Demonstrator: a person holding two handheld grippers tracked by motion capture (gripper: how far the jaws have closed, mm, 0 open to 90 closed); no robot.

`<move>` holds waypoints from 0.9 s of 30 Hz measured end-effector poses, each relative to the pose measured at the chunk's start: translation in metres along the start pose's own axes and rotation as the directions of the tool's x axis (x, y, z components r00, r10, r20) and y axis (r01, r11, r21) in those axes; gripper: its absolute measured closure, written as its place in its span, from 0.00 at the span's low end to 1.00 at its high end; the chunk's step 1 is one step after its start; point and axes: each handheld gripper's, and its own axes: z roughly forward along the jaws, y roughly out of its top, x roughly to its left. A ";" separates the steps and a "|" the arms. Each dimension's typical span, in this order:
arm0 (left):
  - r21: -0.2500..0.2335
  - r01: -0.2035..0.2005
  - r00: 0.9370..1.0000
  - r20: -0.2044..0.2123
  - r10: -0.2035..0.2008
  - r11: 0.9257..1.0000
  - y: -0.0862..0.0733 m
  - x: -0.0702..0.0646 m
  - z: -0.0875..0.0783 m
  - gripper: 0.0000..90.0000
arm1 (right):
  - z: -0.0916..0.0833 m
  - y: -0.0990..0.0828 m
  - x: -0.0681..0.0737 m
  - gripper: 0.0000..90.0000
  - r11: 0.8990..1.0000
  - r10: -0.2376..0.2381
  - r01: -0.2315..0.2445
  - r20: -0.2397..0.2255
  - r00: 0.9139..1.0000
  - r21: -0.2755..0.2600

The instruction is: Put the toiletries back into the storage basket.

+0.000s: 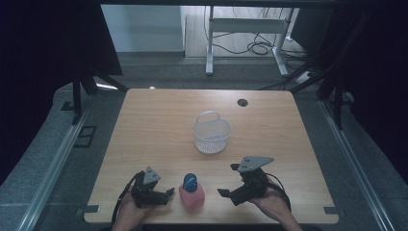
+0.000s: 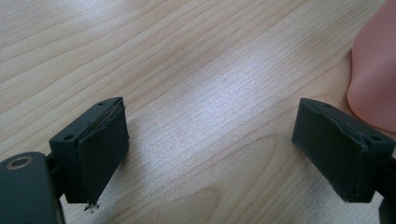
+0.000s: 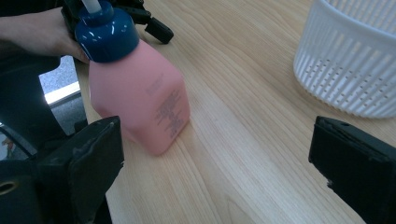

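Note:
A pink bottle [image 1: 191, 191] with a blue cap stands upright near the table's front edge, between my two grippers. My left gripper [image 1: 168, 192] rests low just left of it, open, with bare wood between its jaws [image 2: 210, 126]; the bottle's pink side [image 2: 373, 70] lies just beyond its right jaw. My right gripper [image 1: 228, 180] is held to the bottle's right, open and holding nothing [image 3: 215, 154]. From there the bottle [image 3: 140, 102] stands ahead of its left jaw, and a white slotted basket [image 3: 350, 60] is at the upper right.
The white basket [image 1: 211, 132] with its handle sits at mid-table. A round cable hole [image 1: 242, 102] marks the wooden table [image 1: 144, 125] at the far side. Beyond the table stand a white desk frame [image 1: 245, 29] and floor cables.

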 end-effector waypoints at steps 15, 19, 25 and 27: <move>0.004 -0.003 1.000 0.000 0.003 1.000 0.000 0.000 0.000 0.11 | 0.019 0.018 0.013 0.14 0.999 -0.051 0.051 -0.059 0.997 0.005; 0.004 -0.004 1.000 0.000 0.004 1.000 0.000 0.000 0.000 0.11 | 0.022 0.021 0.016 0.14 0.998 -0.060 0.061 -0.073 0.996 0.005; 0.005 -0.005 1.000 0.001 0.005 1.000 0.000 0.000 0.000 0.11 | 0.031 0.029 0.024 0.15 0.996 -0.087 0.089 -0.104 0.991 0.016; 0.005 -0.005 1.000 0.001 0.005 1.000 0.000 0.000 0.000 0.11 | 0.033 0.031 0.025 0.16 0.995 -0.092 0.095 -0.111 0.990 0.019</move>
